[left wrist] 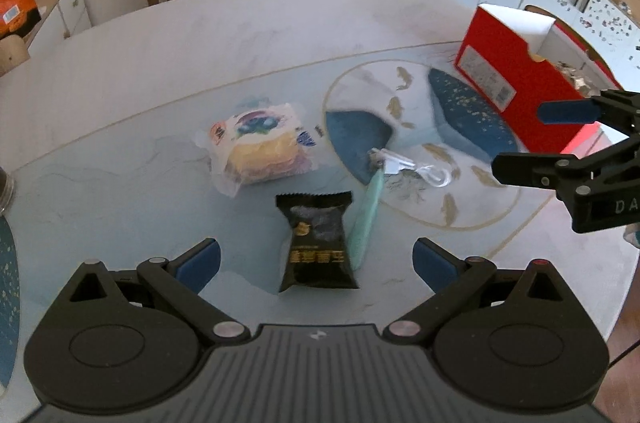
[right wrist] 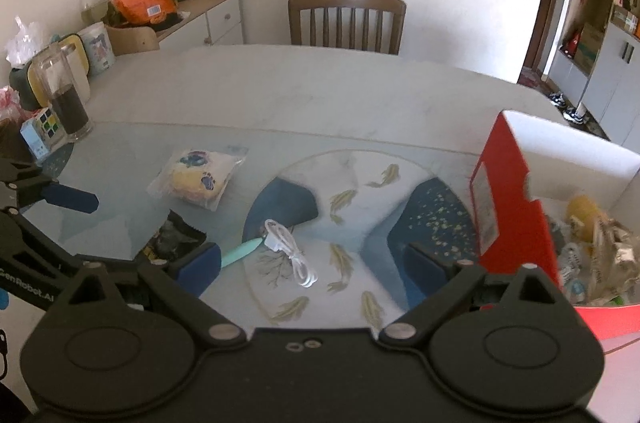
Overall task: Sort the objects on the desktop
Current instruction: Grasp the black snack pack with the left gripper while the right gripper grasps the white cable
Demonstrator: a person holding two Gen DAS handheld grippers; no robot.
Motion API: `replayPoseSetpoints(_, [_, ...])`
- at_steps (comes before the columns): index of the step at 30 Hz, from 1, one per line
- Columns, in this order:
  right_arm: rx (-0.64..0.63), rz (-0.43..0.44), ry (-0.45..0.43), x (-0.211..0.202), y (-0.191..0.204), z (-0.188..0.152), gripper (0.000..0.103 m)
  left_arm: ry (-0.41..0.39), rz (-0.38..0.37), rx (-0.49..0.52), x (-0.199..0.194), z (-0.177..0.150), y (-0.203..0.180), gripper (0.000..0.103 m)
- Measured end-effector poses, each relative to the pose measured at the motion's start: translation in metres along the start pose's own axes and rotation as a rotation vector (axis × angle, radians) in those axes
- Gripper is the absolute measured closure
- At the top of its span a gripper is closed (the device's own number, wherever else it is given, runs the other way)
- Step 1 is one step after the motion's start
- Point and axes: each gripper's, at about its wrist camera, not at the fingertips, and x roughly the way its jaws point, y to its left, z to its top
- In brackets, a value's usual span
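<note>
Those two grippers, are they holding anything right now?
No. The left gripper and right gripper are both open and empty; the black snack packet lies untouched between the left fingers.

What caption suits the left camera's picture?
Open left claw above a black foil snack packet on the glass-topped table.

In the right wrist view, the black snack packet (right wrist: 172,239) is half hidden behind a blue pad and the left gripper's linkage. The red box (right wrist: 516,223) runs off the right edge, its contents a blurred jumble, and the label print on its side is too small to read.
</note>
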Motion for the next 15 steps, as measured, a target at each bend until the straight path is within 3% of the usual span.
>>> replayPoseSetpoints(15, [-0.03,0.015,0.047,0.043,0.002,-0.013,0.009,0.009,0.027,-0.025,0.033,-0.004,0.015,0.0])
